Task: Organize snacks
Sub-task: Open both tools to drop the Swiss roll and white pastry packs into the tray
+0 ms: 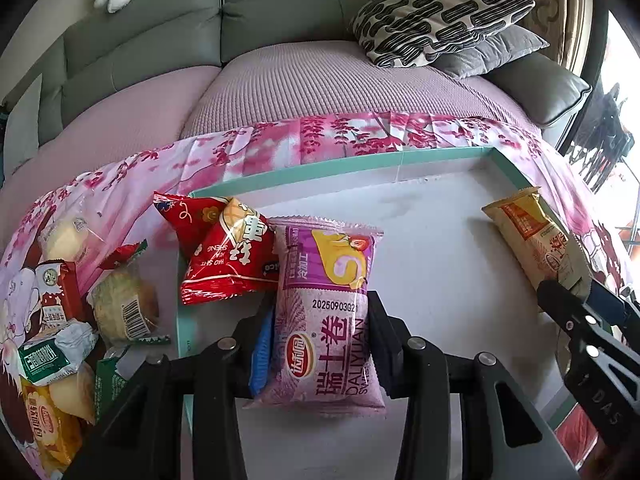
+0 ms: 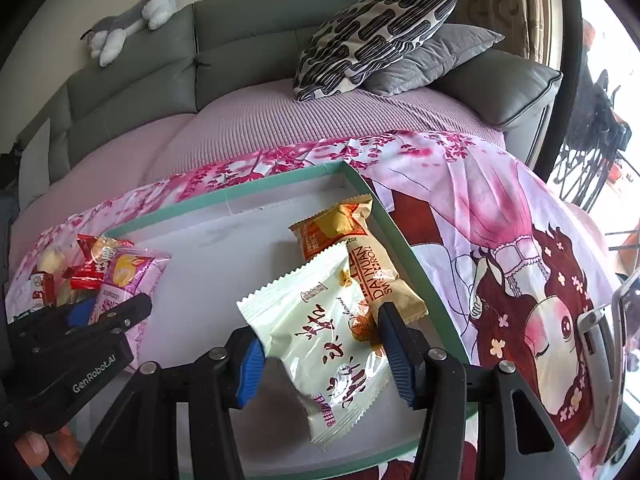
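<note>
A white tray with a teal rim lies on a pink printed cloth. My left gripper is shut on a purple Swiss-roll packet, low over the tray's left part. A red packet leans at the tray's left corner, touching the purple one. My right gripper is shut on a white packet with brown writing, its blue pads on both sides. That packet overlaps an orange Swiss-roll packet lying along the tray's right wall.
Several loose snacks are heaped on the cloth left of the tray. Behind the table stands a grey-green sofa with a mauve cover, patterned pillows and a plush toy. A person's fingers show at bottom left.
</note>
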A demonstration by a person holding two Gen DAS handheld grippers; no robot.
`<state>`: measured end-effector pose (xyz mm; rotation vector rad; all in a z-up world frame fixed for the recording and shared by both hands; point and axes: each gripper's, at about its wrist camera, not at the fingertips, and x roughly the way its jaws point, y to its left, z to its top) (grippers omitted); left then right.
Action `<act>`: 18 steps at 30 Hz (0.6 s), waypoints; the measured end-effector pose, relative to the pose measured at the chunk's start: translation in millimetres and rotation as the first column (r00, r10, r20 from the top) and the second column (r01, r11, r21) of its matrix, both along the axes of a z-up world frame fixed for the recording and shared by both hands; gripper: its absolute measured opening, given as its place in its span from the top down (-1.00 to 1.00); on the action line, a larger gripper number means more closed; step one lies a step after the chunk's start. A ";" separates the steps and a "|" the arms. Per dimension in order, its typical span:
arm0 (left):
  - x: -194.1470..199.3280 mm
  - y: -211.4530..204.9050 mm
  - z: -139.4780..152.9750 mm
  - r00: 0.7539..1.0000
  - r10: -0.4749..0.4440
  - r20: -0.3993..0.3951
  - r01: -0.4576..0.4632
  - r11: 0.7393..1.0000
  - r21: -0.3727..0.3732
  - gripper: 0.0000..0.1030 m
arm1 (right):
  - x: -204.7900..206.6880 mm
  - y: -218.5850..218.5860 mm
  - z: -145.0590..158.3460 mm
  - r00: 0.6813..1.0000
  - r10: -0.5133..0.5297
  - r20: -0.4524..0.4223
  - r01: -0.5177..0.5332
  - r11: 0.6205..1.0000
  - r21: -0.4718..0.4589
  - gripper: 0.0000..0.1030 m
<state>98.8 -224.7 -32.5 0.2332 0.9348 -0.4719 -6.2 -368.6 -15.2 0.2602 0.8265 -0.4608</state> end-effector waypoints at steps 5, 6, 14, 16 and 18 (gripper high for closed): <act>-6.1 5.3 15.5 1.000 0.010 0.013 -0.010 1.000 -0.026 -0.41 | -1.2 1.1 4.0 1.000 -0.002 -0.003 0.002 1.000 0.013 -0.38; -8.2 6.6 20.7 1.000 0.011 0.018 -0.010 1.000 -0.028 -0.41 | -2.4 2.0 6.9 1.000 -0.007 -0.001 0.007 1.000 0.006 -0.40; -19.6 16.6 45.7 0.999 0.021 0.044 -0.018 0.998 -0.059 -0.41 | -14.9 9.1 32.5 0.999 -0.014 0.034 0.014 1.000 -0.025 -0.41; -19.3 19.2 47.2 0.999 0.032 0.036 -0.029 0.998 -0.063 -0.41 | -17.4 8.2 34.8 0.999 -0.021 0.040 0.021 1.000 -0.011 -0.41; -17.7 19.7 46.4 0.999 0.041 0.030 -0.039 0.998 -0.059 -0.41 | -17.3 7.1 33.4 0.999 -0.025 0.035 0.025 1.000 -0.001 -0.41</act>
